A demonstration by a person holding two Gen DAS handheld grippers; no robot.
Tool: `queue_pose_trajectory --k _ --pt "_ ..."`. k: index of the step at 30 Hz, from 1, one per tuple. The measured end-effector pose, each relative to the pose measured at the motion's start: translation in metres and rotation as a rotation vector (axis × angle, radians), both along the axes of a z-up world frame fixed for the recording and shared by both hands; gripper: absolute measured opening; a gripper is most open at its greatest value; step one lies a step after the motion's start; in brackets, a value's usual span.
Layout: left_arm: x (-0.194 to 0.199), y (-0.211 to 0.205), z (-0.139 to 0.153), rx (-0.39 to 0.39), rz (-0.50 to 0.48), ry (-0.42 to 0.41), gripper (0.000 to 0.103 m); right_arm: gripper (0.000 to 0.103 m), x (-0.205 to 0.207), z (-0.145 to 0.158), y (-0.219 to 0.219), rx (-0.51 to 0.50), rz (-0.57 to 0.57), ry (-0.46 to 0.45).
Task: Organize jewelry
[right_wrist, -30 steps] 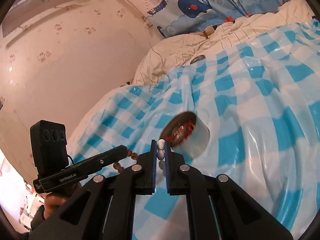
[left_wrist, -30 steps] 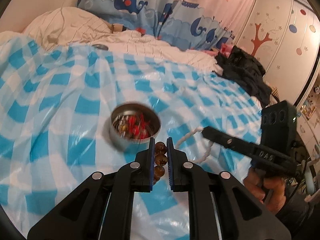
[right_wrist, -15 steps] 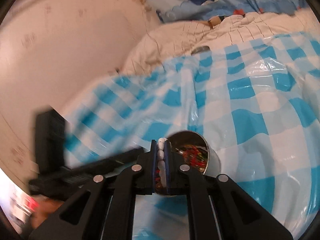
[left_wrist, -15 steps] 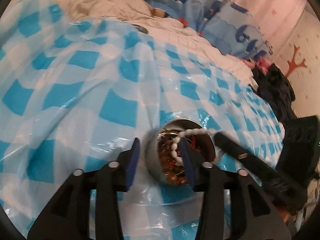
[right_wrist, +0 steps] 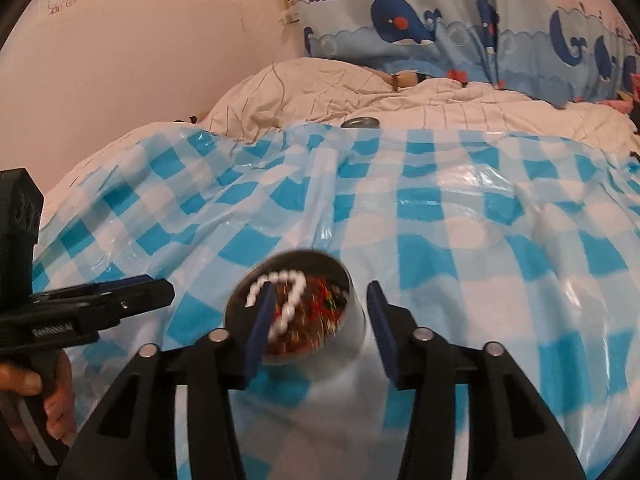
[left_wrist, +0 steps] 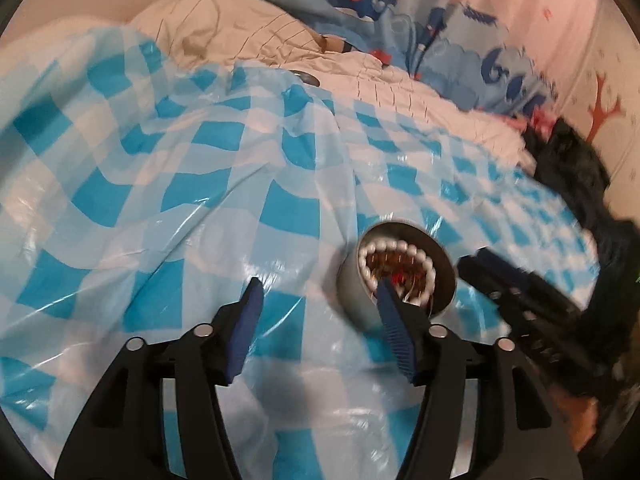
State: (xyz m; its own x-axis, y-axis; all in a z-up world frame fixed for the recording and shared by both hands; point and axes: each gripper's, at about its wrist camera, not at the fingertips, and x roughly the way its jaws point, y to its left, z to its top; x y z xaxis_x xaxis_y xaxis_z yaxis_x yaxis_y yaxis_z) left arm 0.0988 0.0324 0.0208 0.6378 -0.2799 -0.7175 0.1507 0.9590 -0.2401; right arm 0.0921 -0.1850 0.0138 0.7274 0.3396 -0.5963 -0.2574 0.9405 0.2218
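Both strands have left the jaws since a second ago: then the left gripper (left_wrist: 316, 316) pinched amber-brown beads and the right gripper (right_wrist: 316, 316) a white pearl strand, and now each has just been opening and stands wide with nothing between its pads; the white pearl strand (left_wrist: 394, 246) lies coiled around the inside of the round metal tin (left_wrist: 352, 292), on top of red and brown beads; the amber beads cannot be picked out apart from that heap. Seen from the left gripper, the tin sits just ahead and to the right, with its right finger (left_wrist: 394, 332) over the tin's near rim; seen from the right gripper, the tin (right_wrist: 352, 340) lies just ahead between the fingers, the left finger (right_wrist: 260, 328) overlapping its mouth; the tin rests on the blue-and-white checked plastic sheet (left_wrist: 180, 200). The drop-off step looks finished; next, both grippers likely need to back off without tipping the tin; no loose jewelry shows on the sheet; a small grey disc (right_wrist: 360, 122), perhaps a lid, lies well beyond at the sheet's far edge.
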Motion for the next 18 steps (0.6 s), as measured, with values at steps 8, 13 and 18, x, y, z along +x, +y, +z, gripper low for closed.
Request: queue_pose_trajectory --k 8,13,18 --pt "-0.056 -0.018 0.006 0.152 -0.007 -0.073 0.079 0.073 -0.071 -0.007 -0.011 -0.03 -0.033 0.028" --pt "-0.08 -0.021 0.007 0.182 -0.001 -0.095 0.085 0.076 -0.096 -0.013 -0.021 -0.02 -0.077 0.046" --pt "-0.089 -0.021 0.006 0.199 -0.005 -0.1 0.086 0.076 -0.102 -0.019 -0.021 -0.026 -0.084 0.06"
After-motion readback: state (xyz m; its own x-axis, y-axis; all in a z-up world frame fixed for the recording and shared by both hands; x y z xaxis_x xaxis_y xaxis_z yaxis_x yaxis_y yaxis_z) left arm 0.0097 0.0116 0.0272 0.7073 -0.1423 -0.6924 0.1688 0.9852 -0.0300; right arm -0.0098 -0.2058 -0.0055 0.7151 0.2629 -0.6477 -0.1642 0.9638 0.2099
